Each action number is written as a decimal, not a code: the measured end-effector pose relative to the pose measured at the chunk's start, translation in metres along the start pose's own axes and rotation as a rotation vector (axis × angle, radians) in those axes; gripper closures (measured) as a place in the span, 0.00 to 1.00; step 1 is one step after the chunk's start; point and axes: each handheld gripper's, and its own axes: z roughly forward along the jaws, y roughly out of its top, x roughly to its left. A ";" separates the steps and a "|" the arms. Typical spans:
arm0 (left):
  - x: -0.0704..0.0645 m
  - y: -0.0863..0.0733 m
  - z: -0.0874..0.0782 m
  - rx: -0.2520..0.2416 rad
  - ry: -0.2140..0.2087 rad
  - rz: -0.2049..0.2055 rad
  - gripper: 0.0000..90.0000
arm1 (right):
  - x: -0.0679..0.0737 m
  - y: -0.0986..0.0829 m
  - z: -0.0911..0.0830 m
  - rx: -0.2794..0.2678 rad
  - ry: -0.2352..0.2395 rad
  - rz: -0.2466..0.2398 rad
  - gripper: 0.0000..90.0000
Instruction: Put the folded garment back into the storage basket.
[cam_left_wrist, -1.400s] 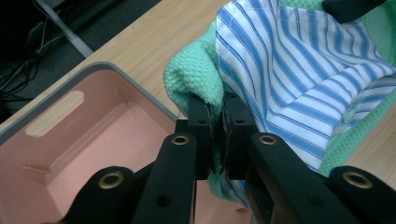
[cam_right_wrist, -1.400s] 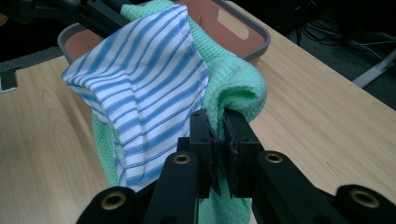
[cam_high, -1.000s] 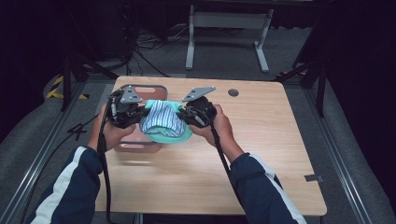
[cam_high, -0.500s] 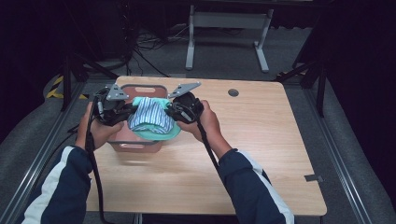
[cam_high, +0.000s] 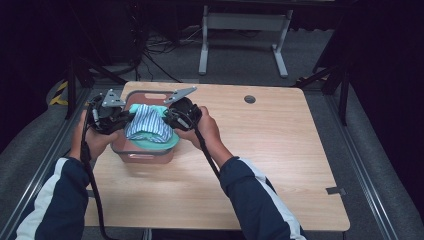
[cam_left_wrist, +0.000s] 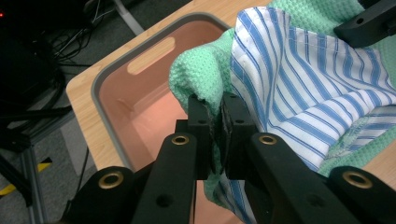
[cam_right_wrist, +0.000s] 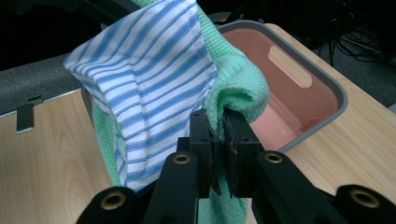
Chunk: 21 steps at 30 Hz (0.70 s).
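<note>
Both grippers have carried the folded cloths leftward across the counter to hang over the salmon-pink plastic bin (cam_high: 143, 152).

The left gripper (cam_left_wrist: 217, 123) and right gripper (cam_right_wrist: 219, 135) each have their fingers pinched nearly closed on an edge of the green waffle-weave towel (cam_right_wrist: 238, 98), with the blue-and-white striped cloth (cam_left_wrist: 299, 88) lying on it. Held at opposite sides, the bundle stays slung flat just above the bin's open top, likely for lowering inside.

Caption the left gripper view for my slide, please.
Left tool pinching green cloth and striped cloth above pink bin.
</note>
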 end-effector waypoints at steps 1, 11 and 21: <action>0.002 -0.001 0.000 0.003 -0.001 -0.002 0.94 | 0.000 0.001 0.002 0.002 -0.001 -0.004 0.92; 0.014 -0.014 0.005 0.031 0.019 -0.019 0.94 | 0.004 0.005 0.028 0.024 0.011 -0.002 0.92; 0.017 -0.021 0.019 0.063 0.033 -0.023 0.94 | 0.001 0.000 0.048 0.054 0.014 0.014 0.92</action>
